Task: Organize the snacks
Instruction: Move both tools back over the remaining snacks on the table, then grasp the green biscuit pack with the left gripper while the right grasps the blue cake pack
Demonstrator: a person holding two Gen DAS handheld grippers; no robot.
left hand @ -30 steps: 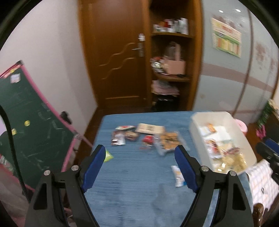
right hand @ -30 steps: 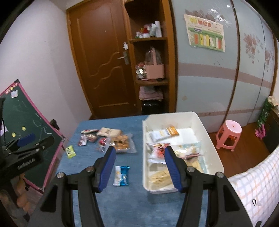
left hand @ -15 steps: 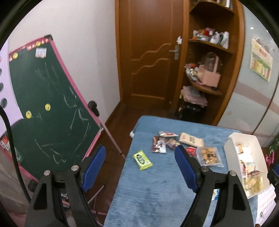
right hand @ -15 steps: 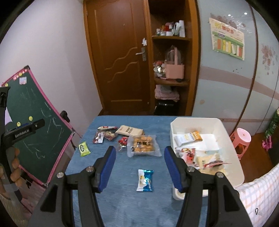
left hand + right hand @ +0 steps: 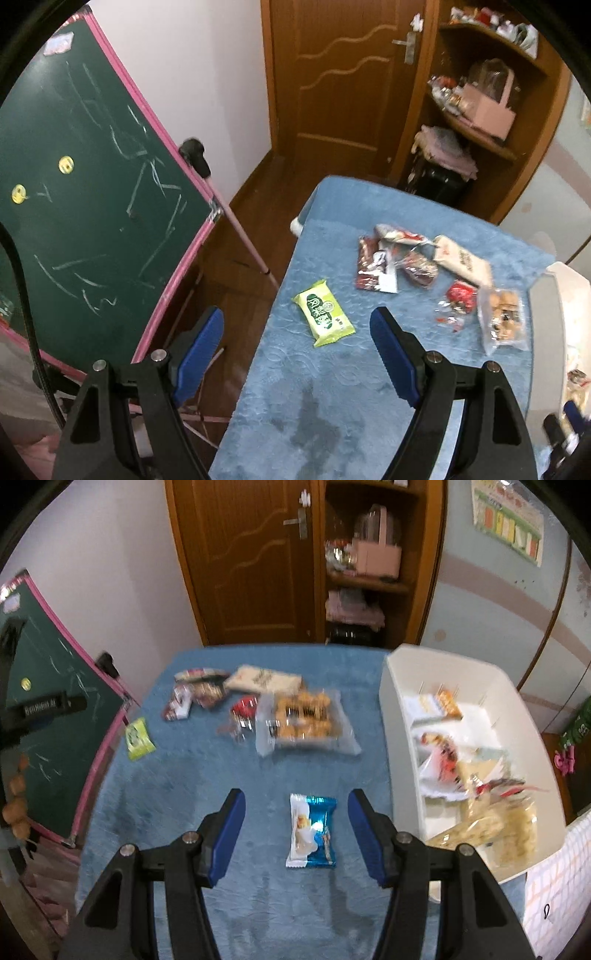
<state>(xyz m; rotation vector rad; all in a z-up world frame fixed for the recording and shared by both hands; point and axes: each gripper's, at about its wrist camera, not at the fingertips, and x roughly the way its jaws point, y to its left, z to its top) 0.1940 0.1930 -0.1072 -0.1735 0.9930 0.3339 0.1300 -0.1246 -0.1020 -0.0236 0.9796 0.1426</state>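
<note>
Snack packets lie on a blue cloth-covered table [image 5: 332,398]. A green packet [image 5: 323,317] rests near the table's left edge, just ahead of my open left gripper [image 5: 297,325], which holds nothing. A blue and white packet [image 5: 312,830] lies flat between and below the pads of my open right gripper [image 5: 295,808], untouched. Farther back sit a clear bag of biscuits [image 5: 303,716], a small red packet [image 5: 243,707], dark red packets [image 5: 195,696] and a beige packet [image 5: 262,679]. A white bin [image 5: 399,716] on the right holds several snacks.
A green chalkboard with a pink frame [image 5: 92,166] leans beside the table's left edge. Behind the table are a wooden door [image 5: 251,561] and wooden shelves [image 5: 369,576]. A checked cloth [image 5: 554,886] lies at the right, by the bin.
Both grippers have come down closer to the table. The left view swung left toward the chalkboard and green packet. The right view shifted left from the bin to over the blue packet.
</note>
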